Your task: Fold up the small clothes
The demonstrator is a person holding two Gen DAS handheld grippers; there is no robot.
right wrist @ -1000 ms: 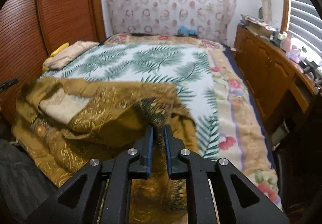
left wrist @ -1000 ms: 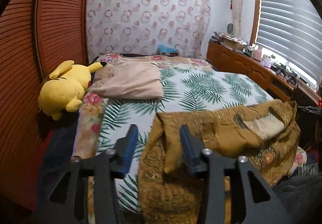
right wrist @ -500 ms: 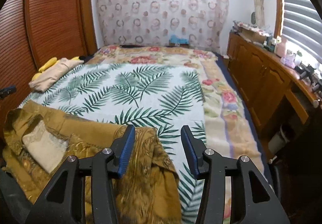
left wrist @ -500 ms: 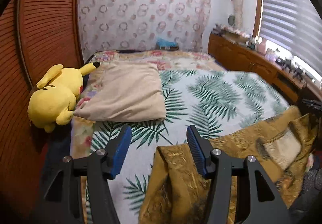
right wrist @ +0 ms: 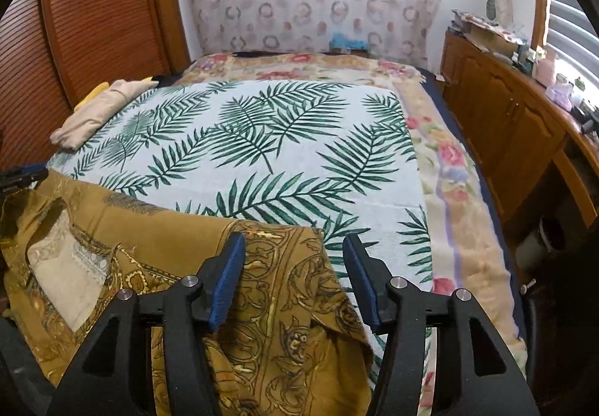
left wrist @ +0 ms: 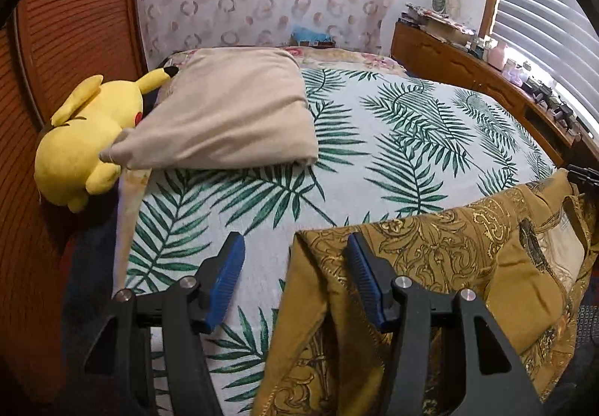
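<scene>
Both jaw pairs stand apart, gripping nothing; the right gripper point(right wrist: 294, 279) is opening. The mustard garment point(right wrist: 284, 288) stretches sideways between them, its corner inside the left gripper point(left wrist: 295, 279).

Left wrist view: garment point(left wrist: 430, 266) spread on the bedspread point(left wrist: 374, 154) under and right of the right finger, corner poking into the gap between the fingers point(left wrist: 228, 274). Folded cloth point(left wrist: 224, 116) well ahead, off to the left, with the plush toy point(left wrist: 82, 139) touching its left side at the bed edge. Cabinet point(left wrist: 468, 68) far right along the window wall.

Right wrist view: same garment point(right wrist: 262, 285) under the left finger and between both fingers point(right wrist: 359, 281), running off to the left. Bare bedspread point(right wrist: 280, 139) straight ahead. Folded cloth point(right wrist: 97, 113) far ahead-left. Cabinet point(right wrist: 505, 124) to the right, beside the bed.
</scene>
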